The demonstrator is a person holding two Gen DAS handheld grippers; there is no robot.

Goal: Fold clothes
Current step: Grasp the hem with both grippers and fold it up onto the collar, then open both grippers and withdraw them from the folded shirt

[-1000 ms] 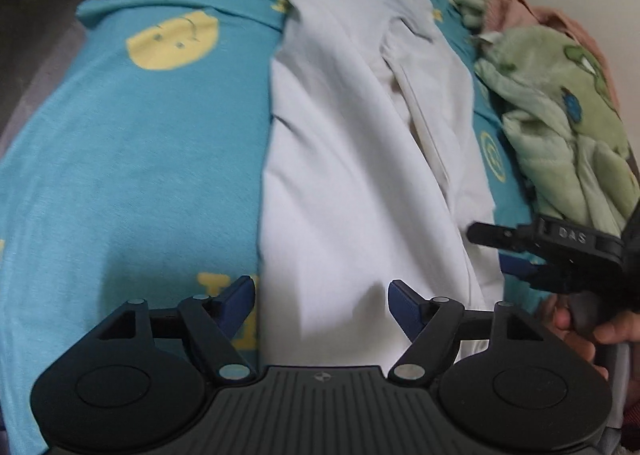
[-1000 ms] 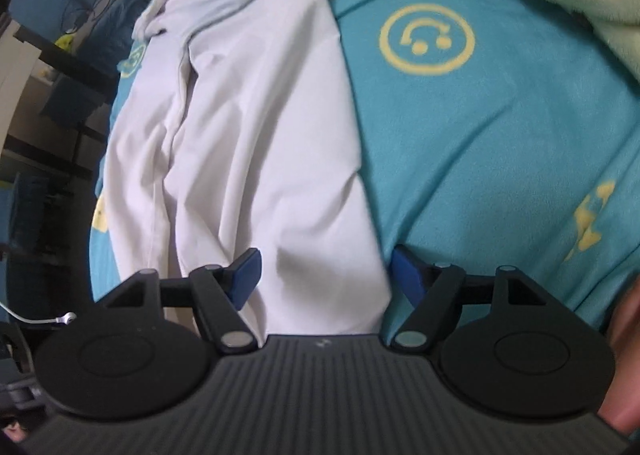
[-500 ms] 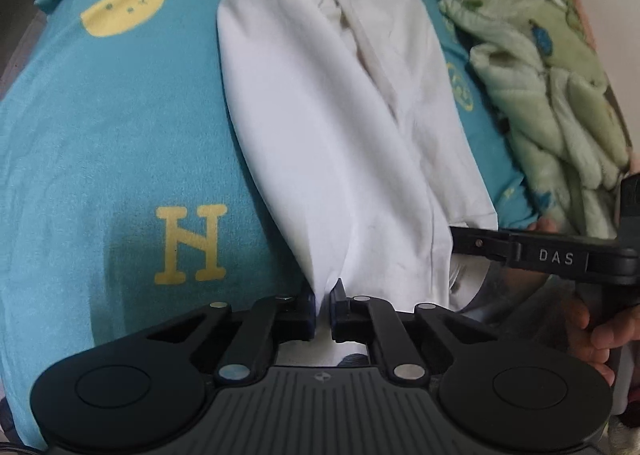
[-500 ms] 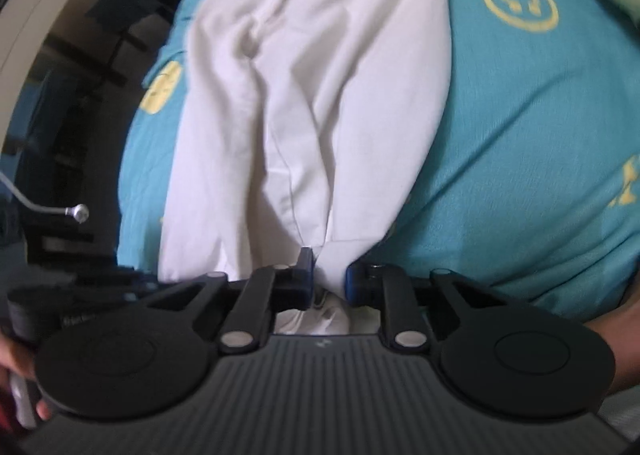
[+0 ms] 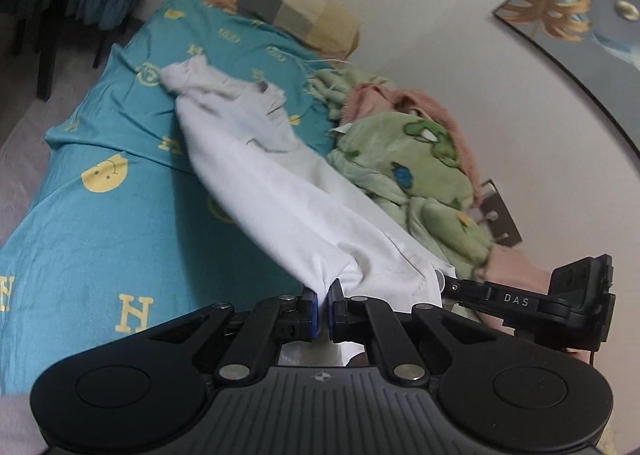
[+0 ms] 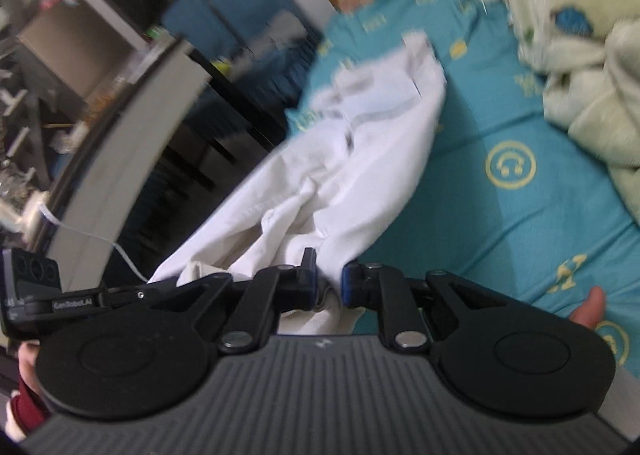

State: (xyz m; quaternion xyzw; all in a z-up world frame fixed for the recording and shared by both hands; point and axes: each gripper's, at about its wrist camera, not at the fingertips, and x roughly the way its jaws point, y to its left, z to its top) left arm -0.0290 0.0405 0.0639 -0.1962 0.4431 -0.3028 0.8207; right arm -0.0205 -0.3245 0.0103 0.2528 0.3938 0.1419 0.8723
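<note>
A white garment (image 5: 280, 183) stretches from the teal bed sheet (image 5: 100, 223) up to both grippers, its near end lifted off the bed. My left gripper (image 5: 324, 295) is shut on one near corner of the cloth. The right gripper (image 5: 444, 287) shows at the right of the left wrist view, holding the other corner. In the right wrist view the right gripper (image 6: 329, 275) is shut on a bunched fold of the white garment (image 6: 360, 159), and the left gripper (image 6: 140, 295) shows at the left edge. The far end of the garment still rests on the bed.
A green plush blanket (image 5: 408, 175) and a pink one (image 5: 404, 99) lie heaped along the wall side. A checked pillow (image 5: 288, 3) sits at the head of the bed. Dark furniture (image 6: 120, 103) stands beside the bed. A framed picture (image 5: 568, 15) hangs on the wall.
Both grippers went from open over the garment's near hem to shut on it, then rose, lifting the near end off the bed. The views tilted up toward the wall.
</note>
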